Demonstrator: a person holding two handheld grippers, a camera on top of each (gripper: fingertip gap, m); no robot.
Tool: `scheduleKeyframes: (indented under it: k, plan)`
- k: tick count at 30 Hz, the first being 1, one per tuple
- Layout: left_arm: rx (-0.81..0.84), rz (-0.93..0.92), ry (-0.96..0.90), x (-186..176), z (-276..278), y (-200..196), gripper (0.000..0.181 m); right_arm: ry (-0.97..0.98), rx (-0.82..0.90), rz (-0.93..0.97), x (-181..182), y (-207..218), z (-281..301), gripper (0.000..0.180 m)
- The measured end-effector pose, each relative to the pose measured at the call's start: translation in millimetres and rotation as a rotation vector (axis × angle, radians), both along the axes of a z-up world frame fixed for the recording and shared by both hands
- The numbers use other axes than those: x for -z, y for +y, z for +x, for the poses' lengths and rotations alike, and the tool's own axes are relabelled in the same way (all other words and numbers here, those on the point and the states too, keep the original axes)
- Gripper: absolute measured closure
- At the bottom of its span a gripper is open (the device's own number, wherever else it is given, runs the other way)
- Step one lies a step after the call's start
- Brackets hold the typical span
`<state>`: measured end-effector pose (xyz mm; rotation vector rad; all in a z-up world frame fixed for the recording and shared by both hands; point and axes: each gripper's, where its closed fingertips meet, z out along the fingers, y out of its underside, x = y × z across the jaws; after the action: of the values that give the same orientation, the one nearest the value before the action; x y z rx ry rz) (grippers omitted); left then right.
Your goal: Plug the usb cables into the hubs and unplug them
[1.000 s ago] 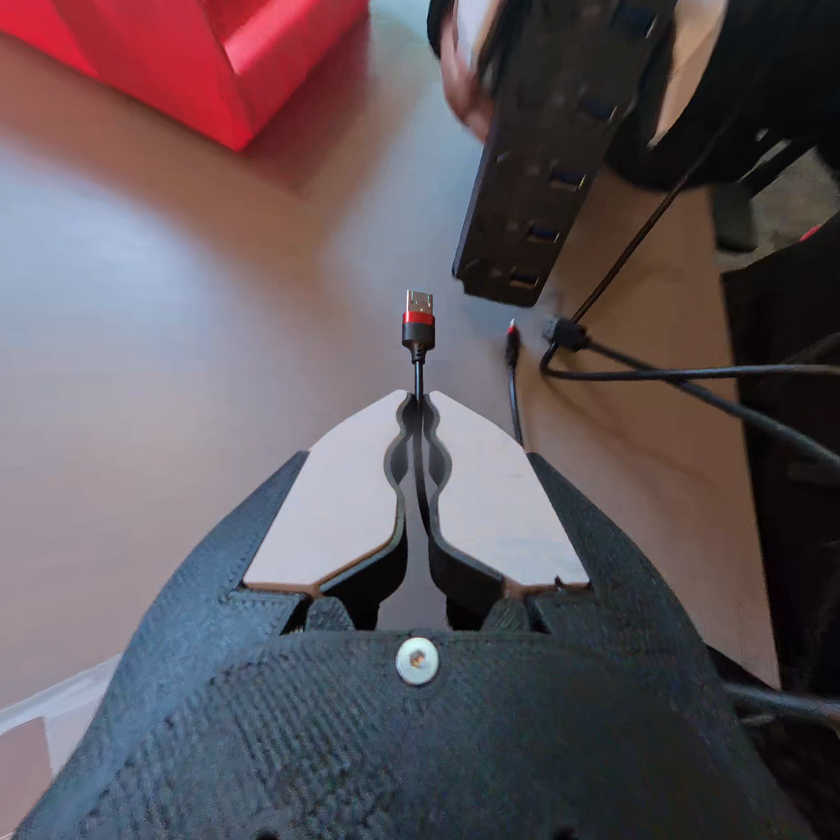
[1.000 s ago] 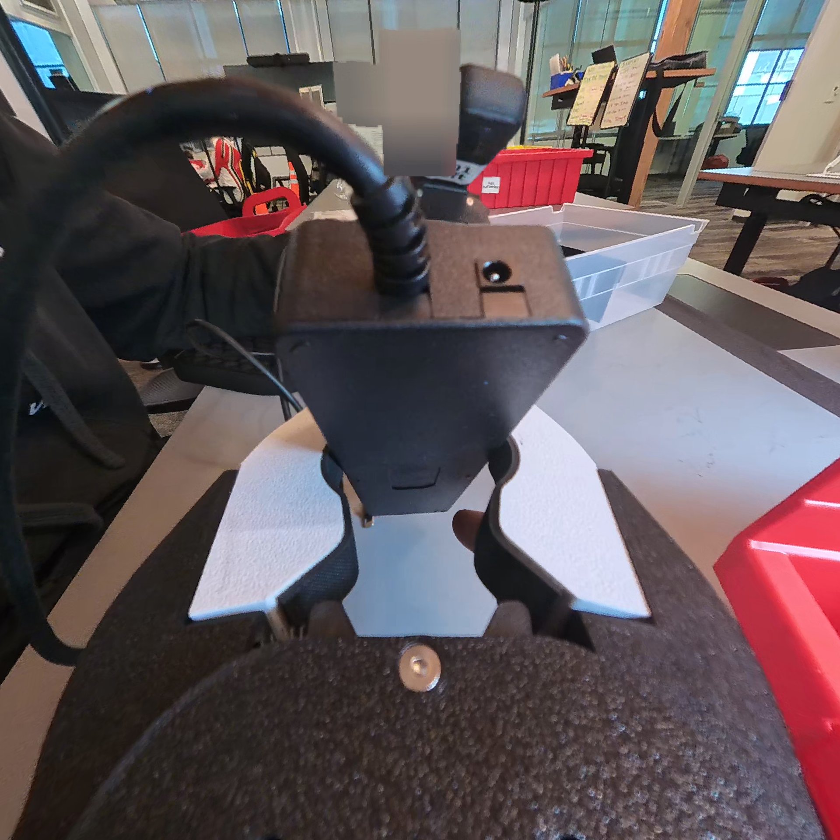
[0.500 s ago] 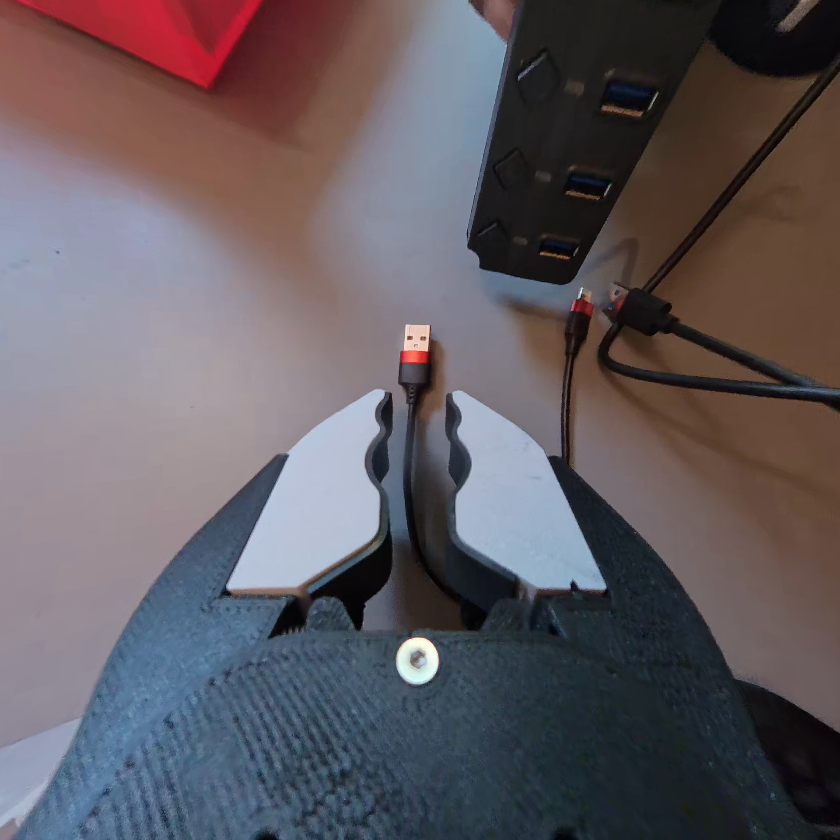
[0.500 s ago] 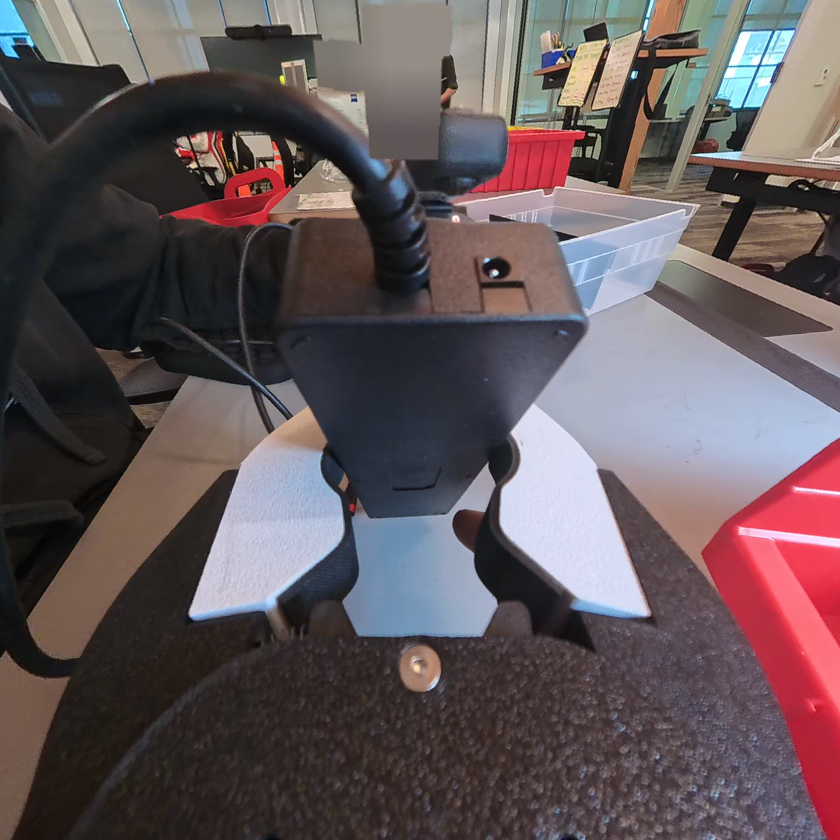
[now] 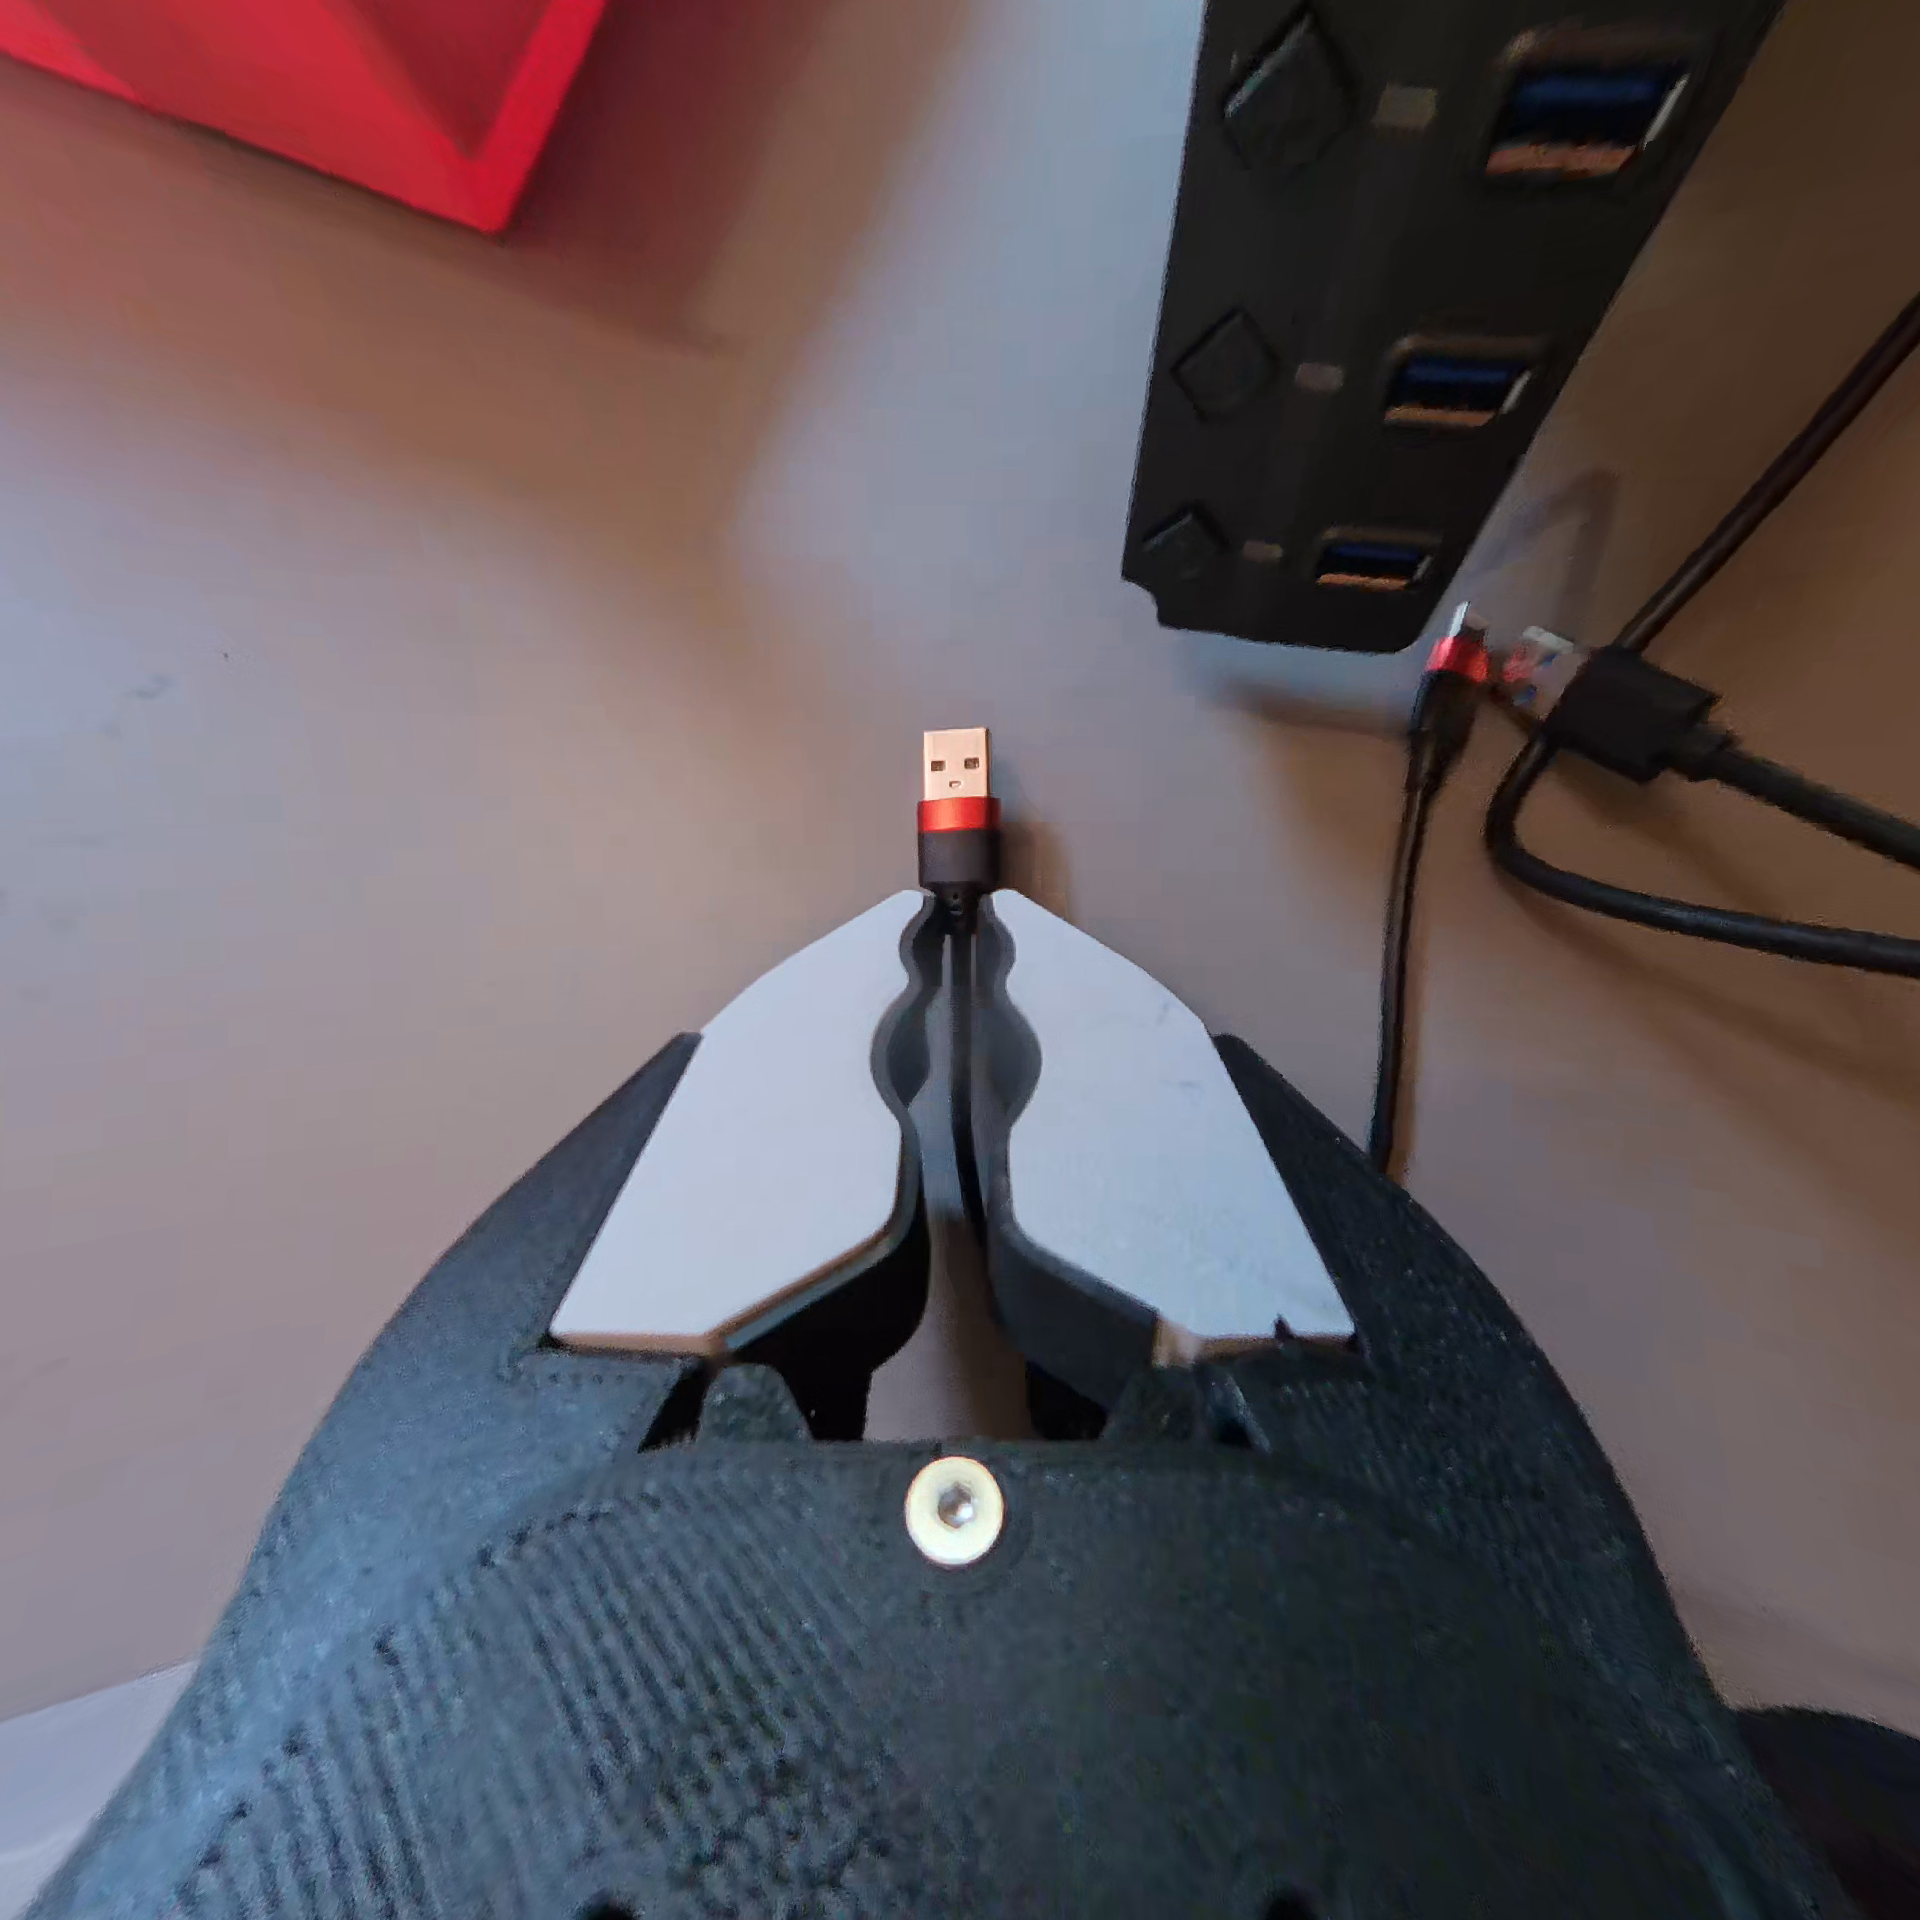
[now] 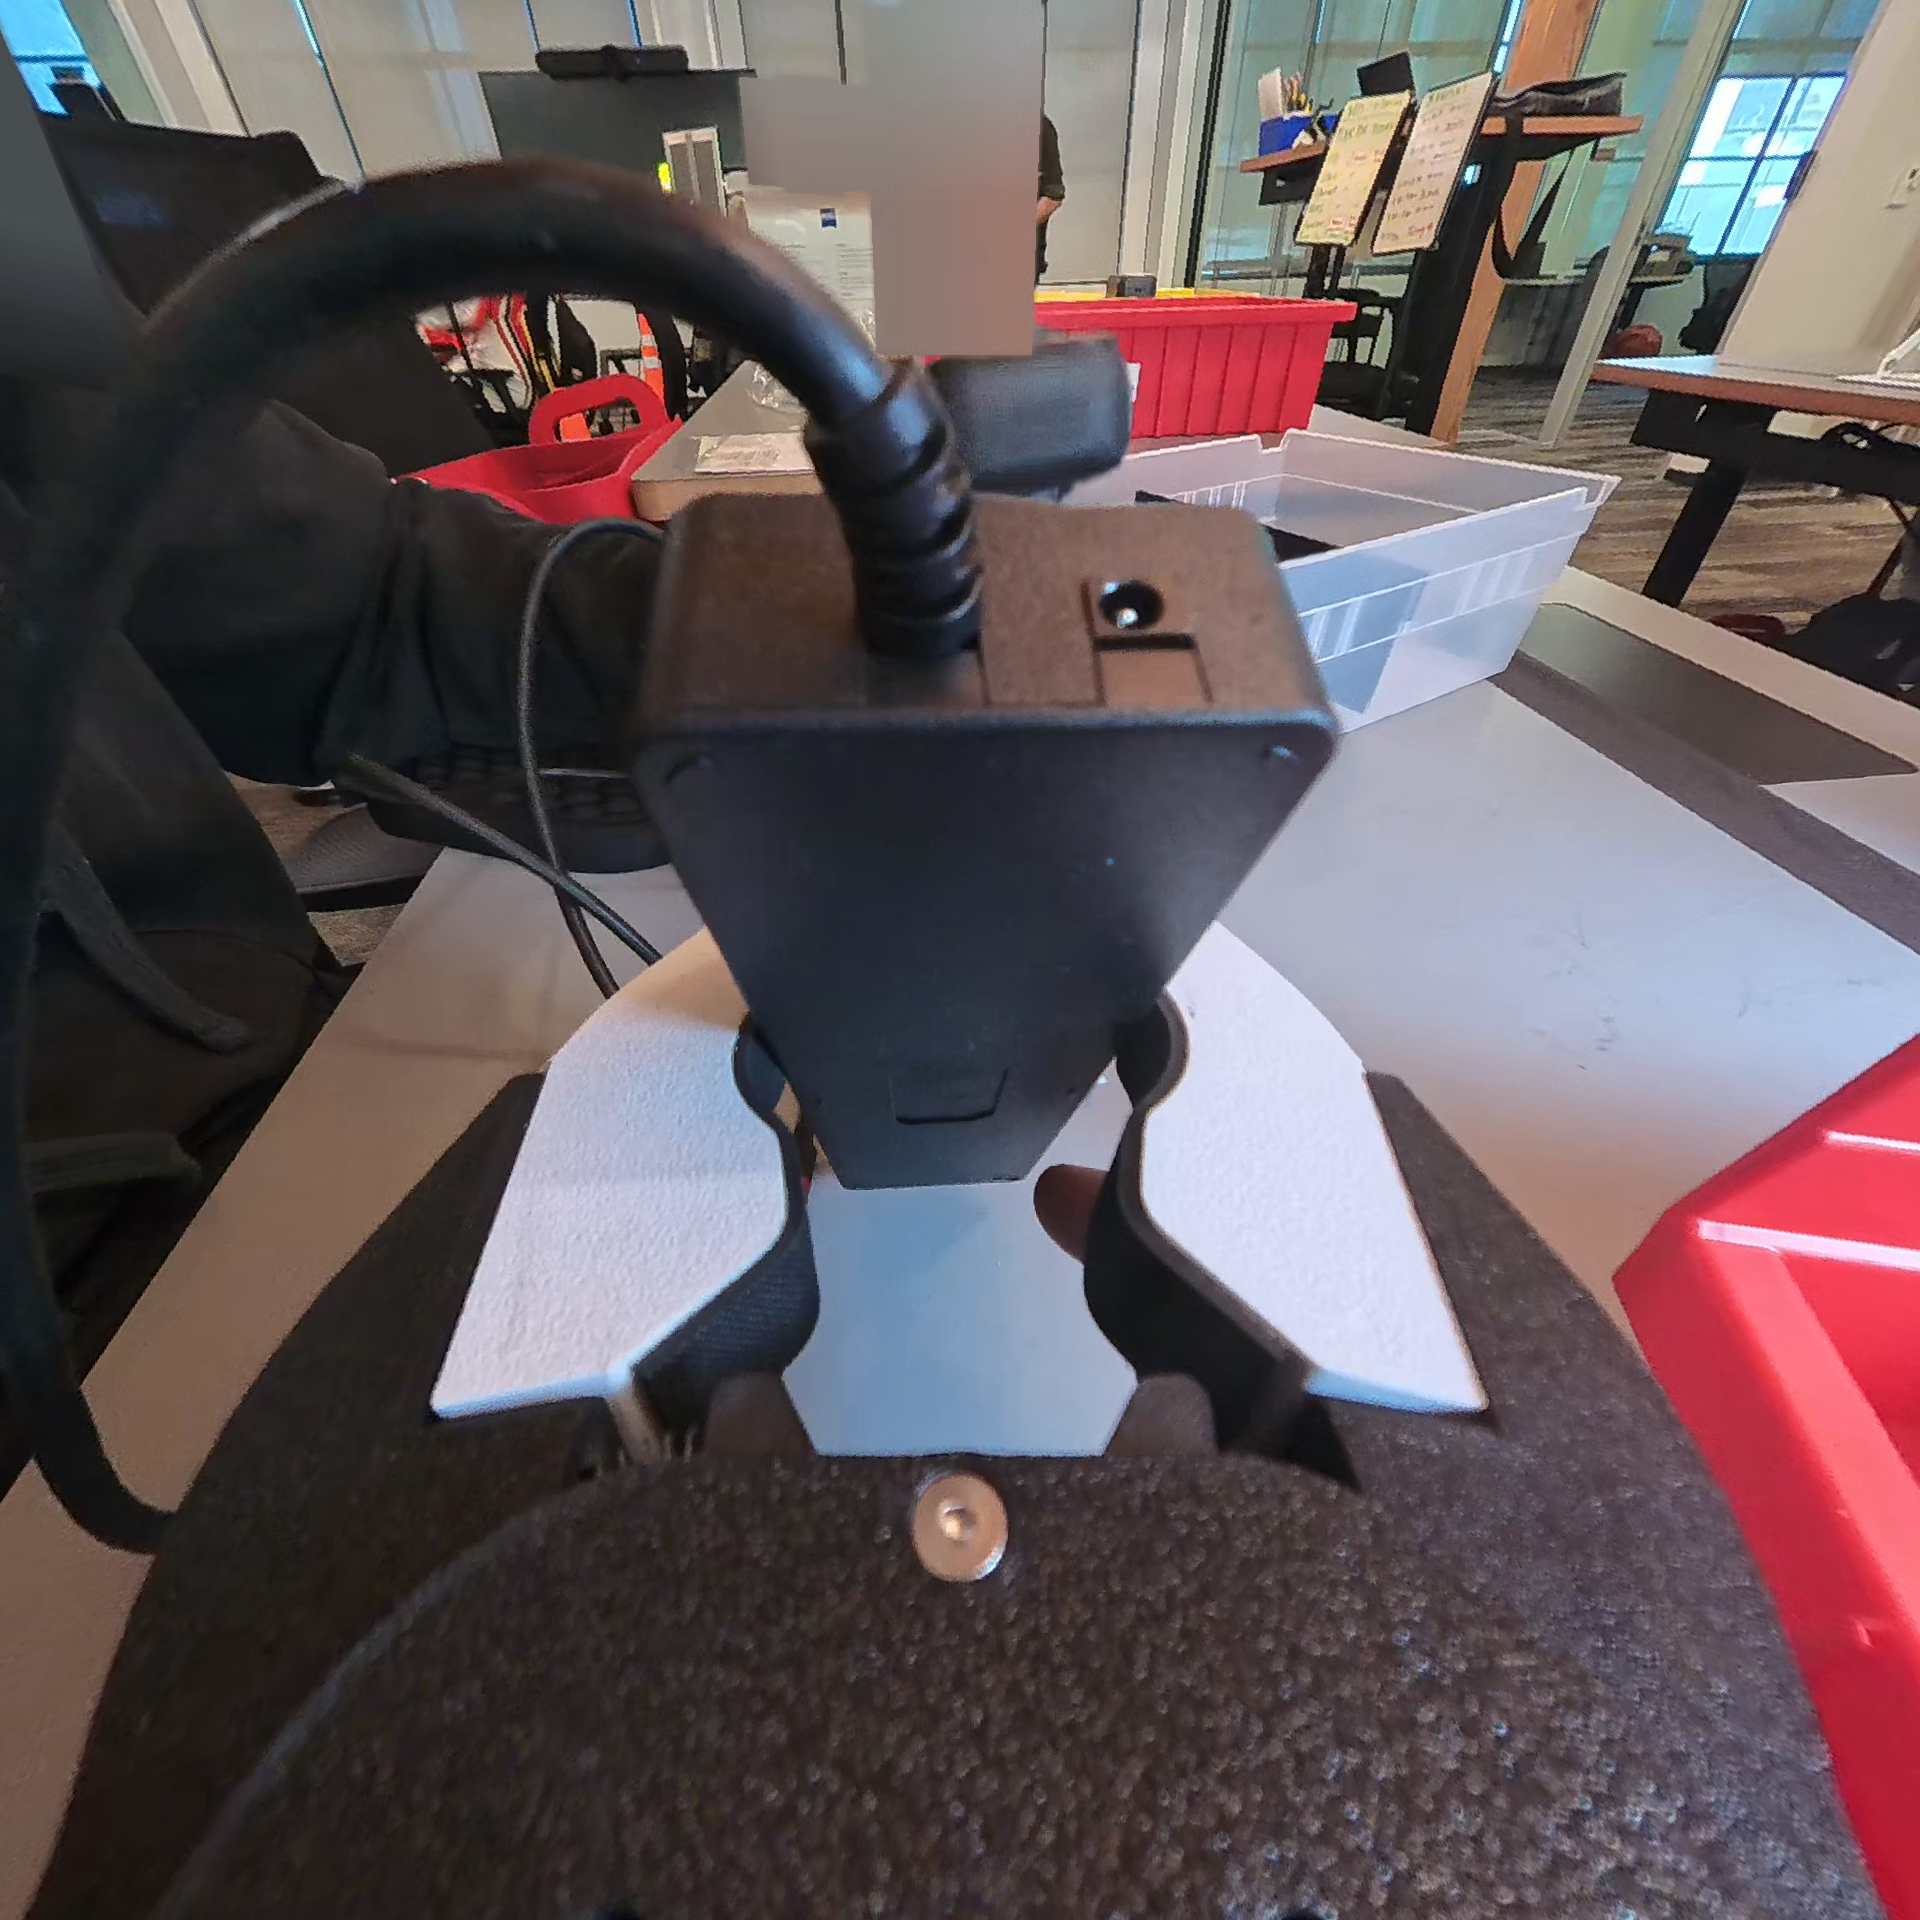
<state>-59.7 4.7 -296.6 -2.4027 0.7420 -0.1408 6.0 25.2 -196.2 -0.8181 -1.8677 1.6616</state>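
Half a second ago the left gripper (image 5: 957,906) stood spread on either side of the thin black cable; now its grey fingers (image 5: 790,1122) have closed and pinch that cable just behind the red-collared USB-A plug (image 5: 957,795), whose metal tongue sticks out ahead of the tips above the pale grey tabletop (image 5: 364,727). The view has also drawn closer to the black multi-port USB hub (image 5: 1340,343), which hangs up and to the right of the plug with three blue ports (image 5: 1455,384) showing.

In the right wrist view, the right gripper (image 6: 961,1070) is clamped on the narrow end of that same hub as before, its thick black lead (image 6: 582,249) arching away to the left (no change there). A second red-collared connector (image 5: 1455,660) and a black plug (image 5: 1631,717) lie on the table just below the hub's lower end.

Re-gripping nearer the plug likely gives a stiffer hold, so insertion looks like the next step. The plug sits well left of the ports and is not yet lined up with any of them.
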Motion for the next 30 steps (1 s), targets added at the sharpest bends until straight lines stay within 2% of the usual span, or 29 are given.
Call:
scheduleKeyframes:
  k: [2,7,13,16,24,30]
  plan:
    - [-0.007,0.039,-0.038,-20,1,1,0.175,-0.001,0.013,0.012,0,1,-1,0.116]
    - [0.044,0.195,0.053,-83,23,6,0.174,-0.036,0.086,0.120,5,12,-13,0.116]
    - [0.159,0.226,0.141,-116,55,18,0.174,-0.082,0.138,0.226,10,16,-19,0.116]
    - [0.204,0.193,0.175,-123,61,20,0.174,-0.097,0.141,0.272,14,15,-17,0.116]
    - [0.220,0.101,0.234,-113,57,14,0.174,-0.117,0.137,0.334,19,8,-17,0.116]
    - [0.220,0.122,0.131,-118,64,15,0.174,-0.140,0.157,0.401,25,8,-19,0.116]
